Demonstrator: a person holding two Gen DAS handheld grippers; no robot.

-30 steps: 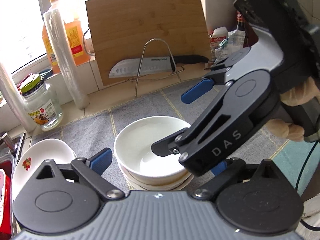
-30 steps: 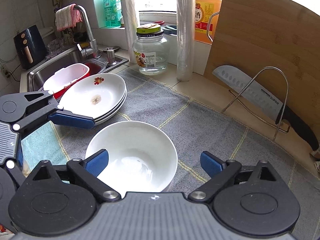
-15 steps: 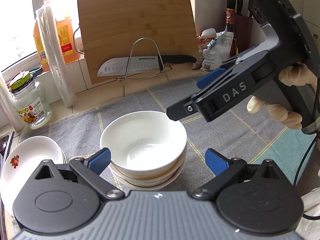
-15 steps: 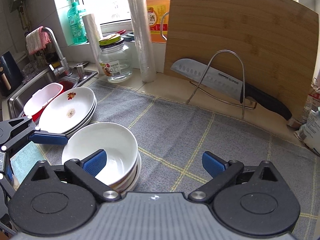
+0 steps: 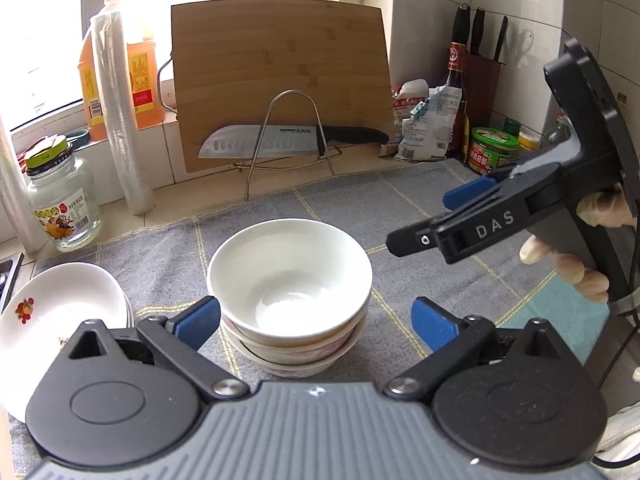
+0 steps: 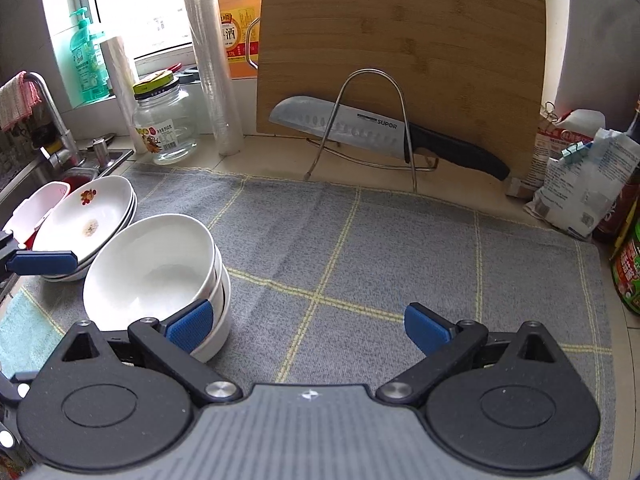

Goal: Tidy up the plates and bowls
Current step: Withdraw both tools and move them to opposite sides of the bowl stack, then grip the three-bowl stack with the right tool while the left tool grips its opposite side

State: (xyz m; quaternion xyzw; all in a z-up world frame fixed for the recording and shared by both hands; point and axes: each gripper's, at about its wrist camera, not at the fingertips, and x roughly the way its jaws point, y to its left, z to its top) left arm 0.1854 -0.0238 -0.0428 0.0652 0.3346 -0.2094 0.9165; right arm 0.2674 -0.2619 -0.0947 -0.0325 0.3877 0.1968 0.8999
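Left wrist view: stack of bowls (image 5: 290, 292) nested on the grey mat (image 5: 400, 208), just ahead of the left gripper (image 5: 316, 320), spread wide and empty, one blue pad beside the lower rims. Stack of plates (image 5: 56, 312) to the left, close to the bowls. Right gripper (image 5: 424, 220) hanging above the mat to the right, apart from the bowls, grasping nothing. Right wrist view: right gripper (image 6: 306, 326) released too, bare mat (image 6: 400, 248) between the pads; bowls (image 6: 156, 276) off to the left, plates (image 6: 88, 220) behind them near the sink. Judged: stacking looks finished, both piles sorted. Next, likely only checking for any leftover dish; none visible here.
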